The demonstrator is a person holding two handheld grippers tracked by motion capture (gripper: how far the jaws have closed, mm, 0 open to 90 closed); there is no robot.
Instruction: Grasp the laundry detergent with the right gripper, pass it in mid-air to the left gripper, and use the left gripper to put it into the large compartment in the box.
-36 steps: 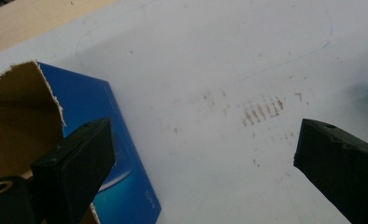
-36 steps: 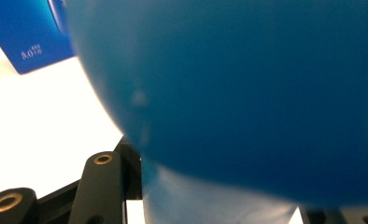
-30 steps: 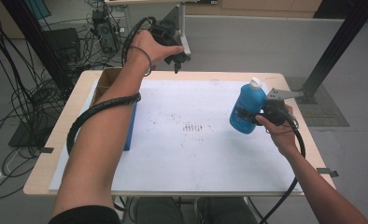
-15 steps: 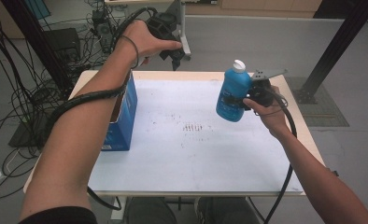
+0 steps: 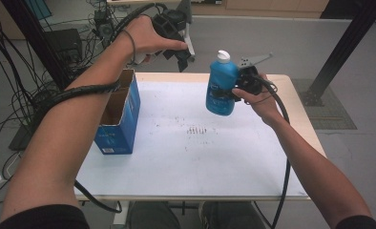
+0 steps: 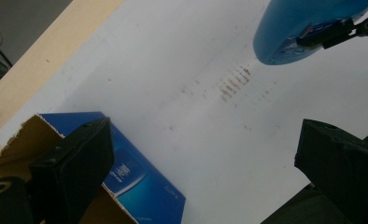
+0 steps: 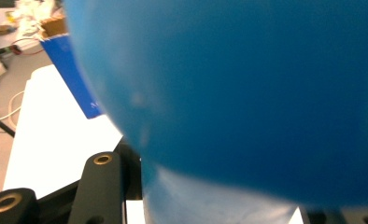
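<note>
Blue bottle (image 5: 221, 86), white-capped and upright, hangs clear above the far right part of the counter (image 5: 186, 162), clamped at mid-body by your right hand-held gripper (image 5: 231, 90). In the right gripper view its blue wall (image 7: 247, 93) presses close between the black jaws, which are drawn in as far as the bottle's body lets them. Your left hand-held gripper (image 5: 179, 50) hovers above the counter's far edge; in the left gripper view its jaws stand wide apart with nothing between them, looking down on the white sheet (image 6: 182, 107) and the bottle's rounded base (image 6: 294, 32). At the counter's left stands the blue carton (image 5: 117, 117), upright, its top flaps open and its brown inside showing; it lies well apart from the bottle. A patch of small dark marks (image 5: 198, 130) sits between the two on the sheet. Judged from this layout, you are in the carrying step, with the bottle lifted and not yet placed. The next move likely calls for you to bring the bottle over the carton's mouth, keep it upright, and lower it in, perhaps steadying the carton with the free left hand-held gripper.
</note>
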